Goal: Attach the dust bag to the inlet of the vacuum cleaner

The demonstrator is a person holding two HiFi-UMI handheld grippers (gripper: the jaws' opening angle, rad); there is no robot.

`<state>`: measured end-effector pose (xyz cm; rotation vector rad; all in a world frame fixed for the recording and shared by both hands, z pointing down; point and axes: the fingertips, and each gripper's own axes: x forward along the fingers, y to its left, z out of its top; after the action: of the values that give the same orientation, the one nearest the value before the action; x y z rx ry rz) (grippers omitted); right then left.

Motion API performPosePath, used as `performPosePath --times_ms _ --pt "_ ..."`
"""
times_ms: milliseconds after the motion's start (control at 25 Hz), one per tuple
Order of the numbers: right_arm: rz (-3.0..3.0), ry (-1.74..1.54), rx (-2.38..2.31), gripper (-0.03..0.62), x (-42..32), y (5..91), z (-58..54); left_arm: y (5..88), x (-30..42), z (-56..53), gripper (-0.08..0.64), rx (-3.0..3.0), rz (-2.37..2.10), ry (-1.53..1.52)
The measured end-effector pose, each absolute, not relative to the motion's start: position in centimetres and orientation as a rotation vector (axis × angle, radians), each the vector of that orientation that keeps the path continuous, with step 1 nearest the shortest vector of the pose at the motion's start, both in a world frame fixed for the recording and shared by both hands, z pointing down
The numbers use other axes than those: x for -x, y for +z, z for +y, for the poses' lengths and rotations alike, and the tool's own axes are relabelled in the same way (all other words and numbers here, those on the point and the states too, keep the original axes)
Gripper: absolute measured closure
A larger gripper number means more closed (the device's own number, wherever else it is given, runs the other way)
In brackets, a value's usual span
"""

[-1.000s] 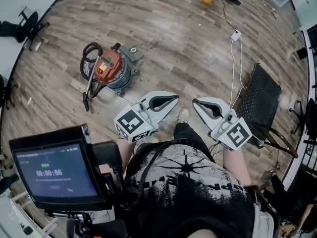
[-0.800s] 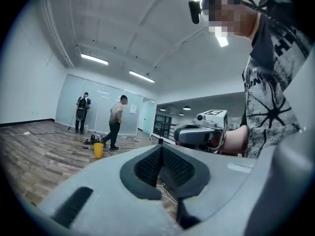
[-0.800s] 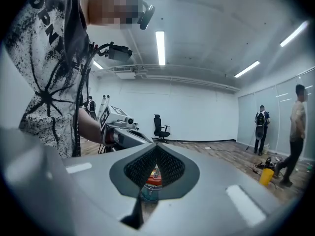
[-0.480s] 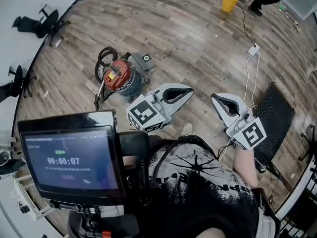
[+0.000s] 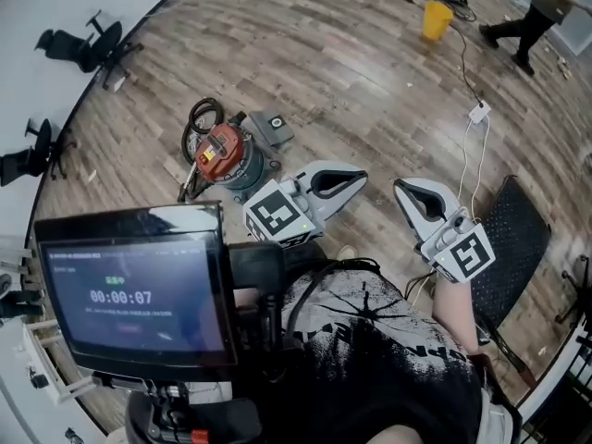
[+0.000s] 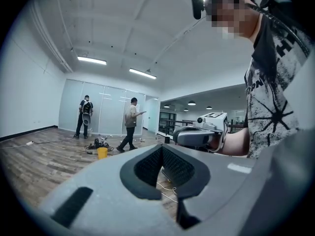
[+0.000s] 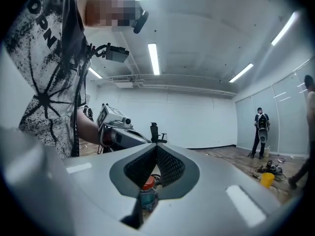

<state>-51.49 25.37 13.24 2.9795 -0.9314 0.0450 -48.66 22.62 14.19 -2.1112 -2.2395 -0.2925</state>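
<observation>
Vacuum cleaner [image 5: 225, 153] stands on the wood floor [image 5: 351, 72], apart from both tools. Head view: left tool [image 5: 359, 176] & right tool [image 5: 400, 190] are pressed shut. Yellow bucket [image 5: 437, 18] is far off; can't see inside. Left gripper view: tool shut, nothing in it. Right gripper view: tool shut, nothing in it, vacuum cleaner low behind it.

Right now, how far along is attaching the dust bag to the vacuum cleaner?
Done: nothing visible. In hand: nothing; the left gripper and right gripper are shut, empty, apart from the vacuum cleaner on the floor. Left: approach it and do the whole attachment.
</observation>
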Motion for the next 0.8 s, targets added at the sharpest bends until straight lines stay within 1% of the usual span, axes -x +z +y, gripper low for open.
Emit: performPosePath --times_ms 120,440,560,640,800 --pt "-0.949 0.057 -2.976 0.588 49.4 13.6 26.1 14.5 47.0 23.5 0.557 2.113 -2.241 -0.289" --pt "-0.969 0.068 -2.943 0.588 48.4 15.1 24.0 16.4 44.9 20.8 0.558 2.198 -2.199 -0.295" --pt "-0.959 0.087 -2.952 0.588 43.8 15.3 24.7 16.6 40.5 21.1 0.557 2.182 -2.208 -0.302" --pt "-0.972 0.092 -2.954 0.588 39.1 14.6 25.0 16.0 35.9 21.4 0.557 2.196 -2.199 -0.332" --pt "-1.044 0.100 -2.896 0.588 31.0 13.4 23.2 14.5 27.7 20.4 0.557 2.248 -2.187 -0.299"
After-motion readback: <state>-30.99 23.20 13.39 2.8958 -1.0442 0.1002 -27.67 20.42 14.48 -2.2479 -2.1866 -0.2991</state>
